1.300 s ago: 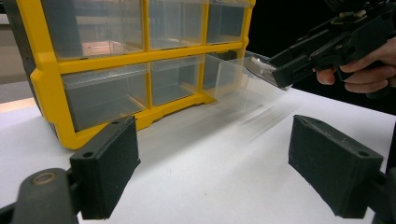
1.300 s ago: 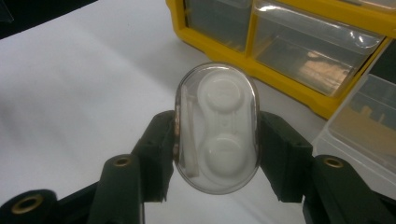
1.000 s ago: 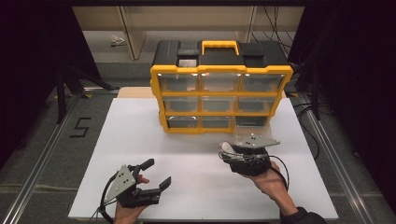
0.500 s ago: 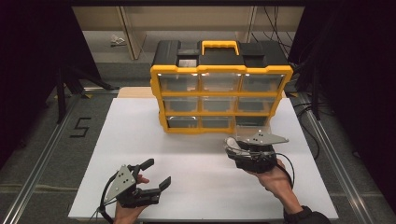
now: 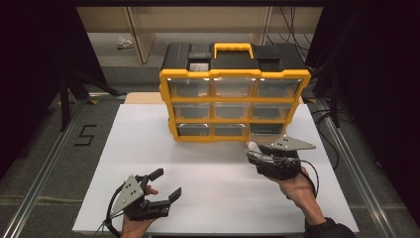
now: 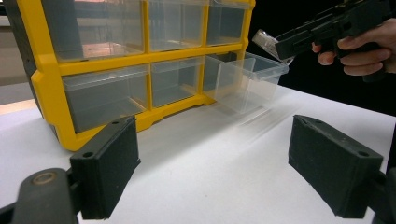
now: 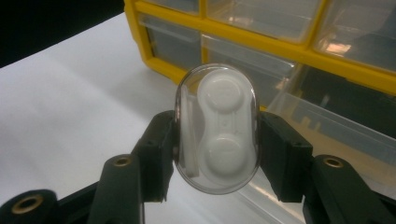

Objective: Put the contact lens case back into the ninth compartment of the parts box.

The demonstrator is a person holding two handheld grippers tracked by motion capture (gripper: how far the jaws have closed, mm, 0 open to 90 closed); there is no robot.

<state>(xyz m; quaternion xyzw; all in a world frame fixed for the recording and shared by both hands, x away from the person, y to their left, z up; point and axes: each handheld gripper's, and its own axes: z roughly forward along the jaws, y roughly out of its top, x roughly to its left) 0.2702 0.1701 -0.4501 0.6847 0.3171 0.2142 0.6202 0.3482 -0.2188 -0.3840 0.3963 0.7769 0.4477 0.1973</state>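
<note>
A yellow and black organizer with clear drawers stands at the back of the white board. Its bottom right drawer is pulled out. My right gripper hovers just in front of that drawer, shut on a clear oval case with a white two-cup piece inside. In the left gripper view the case hangs above the drawer's open top. My left gripper rests low at the front left, open, with nothing between its pads.
Dark floor and metal rails run along both sides of the board. Shelving stands behind the organizer. Bare white surface lies between the two grippers.
My right gripper has drifted slightly to the right and toward the organizer, still holding the case. The left gripper has stayed put.
</note>
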